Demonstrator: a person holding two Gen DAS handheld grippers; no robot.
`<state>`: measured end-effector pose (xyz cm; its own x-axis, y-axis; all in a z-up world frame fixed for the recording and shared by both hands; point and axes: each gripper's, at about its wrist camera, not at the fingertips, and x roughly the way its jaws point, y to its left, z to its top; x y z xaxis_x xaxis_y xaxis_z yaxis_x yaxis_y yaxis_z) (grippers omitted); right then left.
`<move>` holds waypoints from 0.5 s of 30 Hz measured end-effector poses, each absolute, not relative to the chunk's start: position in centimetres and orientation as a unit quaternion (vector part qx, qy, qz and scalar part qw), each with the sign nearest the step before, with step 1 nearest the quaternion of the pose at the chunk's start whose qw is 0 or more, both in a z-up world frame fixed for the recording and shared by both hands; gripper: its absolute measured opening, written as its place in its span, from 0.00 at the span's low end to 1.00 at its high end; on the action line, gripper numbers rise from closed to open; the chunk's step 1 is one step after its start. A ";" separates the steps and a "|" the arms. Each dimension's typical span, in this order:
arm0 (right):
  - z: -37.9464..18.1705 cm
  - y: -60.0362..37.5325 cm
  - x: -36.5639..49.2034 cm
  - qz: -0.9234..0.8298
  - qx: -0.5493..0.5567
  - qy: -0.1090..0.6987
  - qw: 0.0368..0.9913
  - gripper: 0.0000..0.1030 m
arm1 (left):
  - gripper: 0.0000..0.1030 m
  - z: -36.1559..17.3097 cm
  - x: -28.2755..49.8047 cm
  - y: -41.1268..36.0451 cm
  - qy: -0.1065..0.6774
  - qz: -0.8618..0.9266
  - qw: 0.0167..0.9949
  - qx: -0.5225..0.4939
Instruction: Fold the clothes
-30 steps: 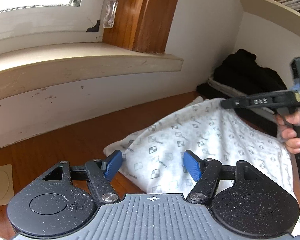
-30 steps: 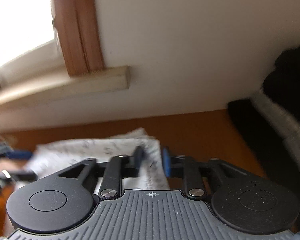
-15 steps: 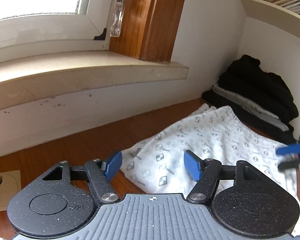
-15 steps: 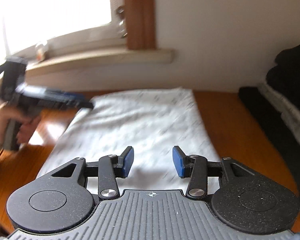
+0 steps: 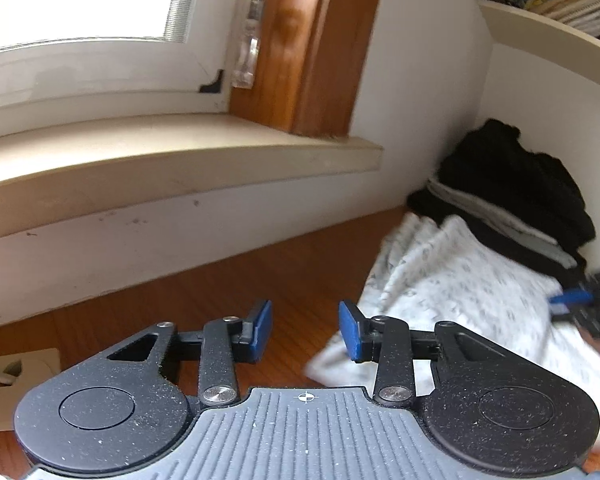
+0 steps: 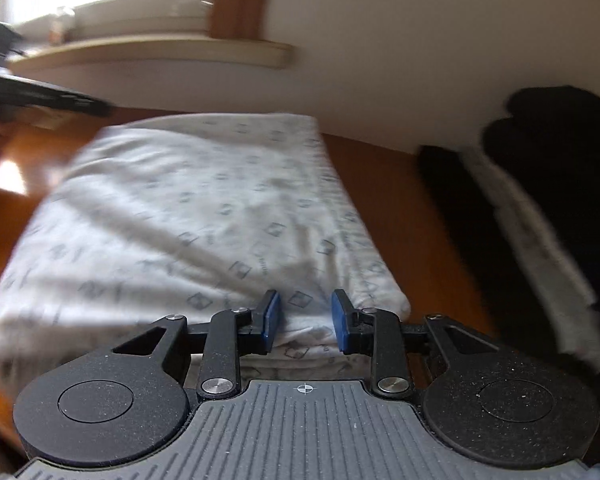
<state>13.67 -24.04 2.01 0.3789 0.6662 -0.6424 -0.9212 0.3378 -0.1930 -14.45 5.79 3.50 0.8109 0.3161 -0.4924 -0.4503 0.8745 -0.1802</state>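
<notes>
My right gripper (image 6: 303,322) is narrowing its jaws over the near edge of the white printed garment (image 6: 188,216); cloth is lying between the blue pads (image 6: 271,320), but I am not seeing them pinch it yet. My left gripper (image 5: 305,330) is also closing, with only the bare wooden table (image 5: 228,280) between its pads and the garment's corner just beside its right finger. To do this step well, I judge I should be gathering all the layers at that near edge before lifting, keeping the pads low and square to the hem, and bringing the left in onto the matching corner so the fold comes up evenly rather than skewed. The garment is lying flat on the table as a rough rectangle, already doubled by the look of its stacked near edge, soft and lightly creased, patterned with small grey squares. Its far end is reaching toward the wall, and a pile of dark clothes (image 6: 548,184) is sitting beside it on the right.
</notes>
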 end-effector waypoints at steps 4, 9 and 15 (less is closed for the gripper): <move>2.1 -22.9 16.4 0.452 -0.266 0.232 0.819 0.28 | 0.39 3.5 -13.8 4.6 0.239 0.181 0.945 -0.128; 3.5 -22.8 14.0 0.455 -0.247 0.204 0.831 0.38 | 0.39 3.2 -13.3 3.5 0.252 0.163 0.947 -0.114; 4.4 -22.3 9.5 0.519 -0.243 0.191 0.797 0.45 | 0.40 3.2 -13.7 2.9 0.267 0.142 0.946 -0.114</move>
<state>9.52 -22.29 4.37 0.3884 0.7339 -0.5573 -0.9200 0.3436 -0.1887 -13.70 2.93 3.18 0.8170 0.2074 -0.5381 -0.3296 0.9336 -0.1406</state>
